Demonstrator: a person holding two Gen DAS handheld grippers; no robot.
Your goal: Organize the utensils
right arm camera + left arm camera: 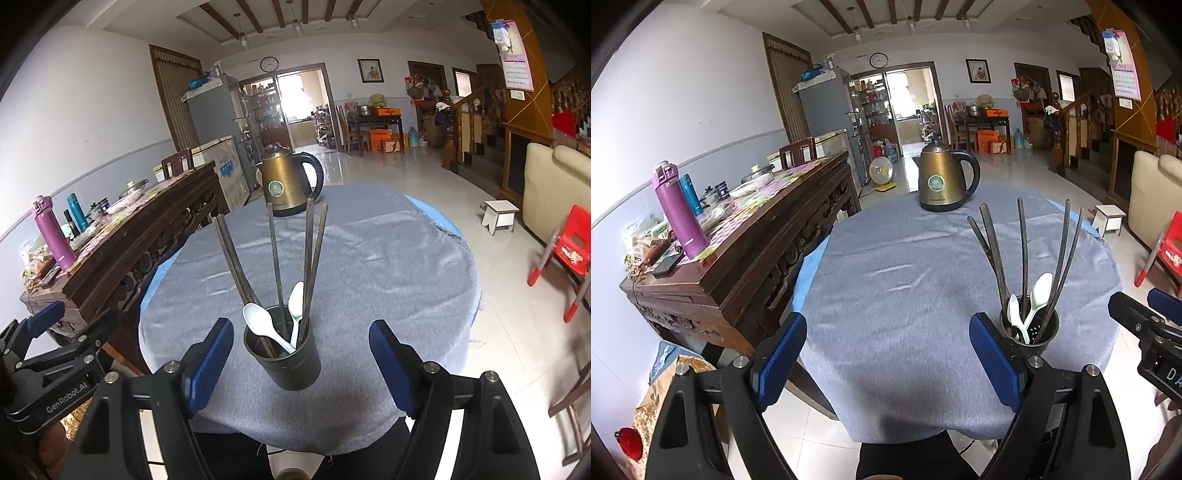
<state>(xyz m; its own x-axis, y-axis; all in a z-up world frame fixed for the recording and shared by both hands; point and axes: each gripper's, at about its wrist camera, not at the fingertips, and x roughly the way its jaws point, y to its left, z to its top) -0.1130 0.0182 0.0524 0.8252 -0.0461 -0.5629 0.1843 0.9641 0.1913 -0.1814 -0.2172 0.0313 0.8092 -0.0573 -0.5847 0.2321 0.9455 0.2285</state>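
On my far left a wooden sideboard (746, 236) runs along the wall, with a purple flask (679, 218) standing on it. My left claw (888, 363) is held level over the near edge of the round worktop (886, 266), pointing across the grey cloth toward the kettle (943, 181); its blue pads (783, 354) are spread wide with only bare cloth between them. Just past its right finger stands the cup (1030, 328), upright on the cloth near the worktop's near right edge, holding dark chopsticks (1023, 254) that fan upward and two white spoons (1039, 295) with bowls up. From my right wrist camera, the left claw (70, 321) shows at the lower left, hanging off the worktop's left side, apart from the cup. My right claw (301, 363) sits level and low at the near edge, aimed straight at the cup (295, 358), fingers splayed wide; the cup stands between the two blue pads (214, 354), touching neither as far as I can see. The chopsticks (275, 258) lean apart in it, one spoon (258, 321) tipped left, the other (295, 299) more upright. The kettle (284, 181) stands beyond, at the far edge. Right of the worktop, on the tiled floor, are a white stool (498, 214) and a red chair (569, 247).
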